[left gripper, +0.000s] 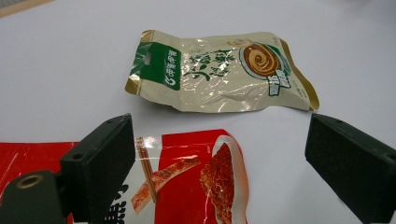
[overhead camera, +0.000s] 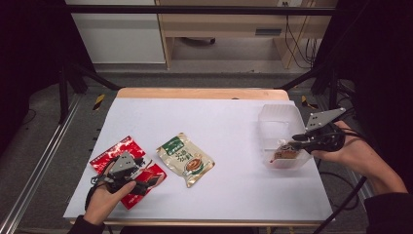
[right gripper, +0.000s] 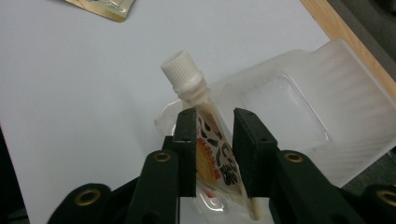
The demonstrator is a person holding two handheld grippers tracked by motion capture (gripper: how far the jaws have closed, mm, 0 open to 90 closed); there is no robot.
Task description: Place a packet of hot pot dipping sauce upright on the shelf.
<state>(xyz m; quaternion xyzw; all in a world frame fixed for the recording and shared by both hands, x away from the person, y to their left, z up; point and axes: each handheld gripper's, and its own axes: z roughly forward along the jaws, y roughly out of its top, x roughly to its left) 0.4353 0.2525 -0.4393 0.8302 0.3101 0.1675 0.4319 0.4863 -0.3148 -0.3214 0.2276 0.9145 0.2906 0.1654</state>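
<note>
My right gripper is shut on a spout pouch with a white screw cap, held just inside the near end of a clear plastic tub. In the high view the pouch sits at the tub's front end, at the right gripper. My left gripper is open, its jaws wide apart over a red snack packet lying flat. A green-and-gold snack bag lies just beyond it. From above, the left gripper hovers over the red packets at the front left.
A white sheet covers the table, with the wooden edge showing at the far side. The green-and-gold bag lies between the two hands. A dark frame and cables surround the table.
</note>
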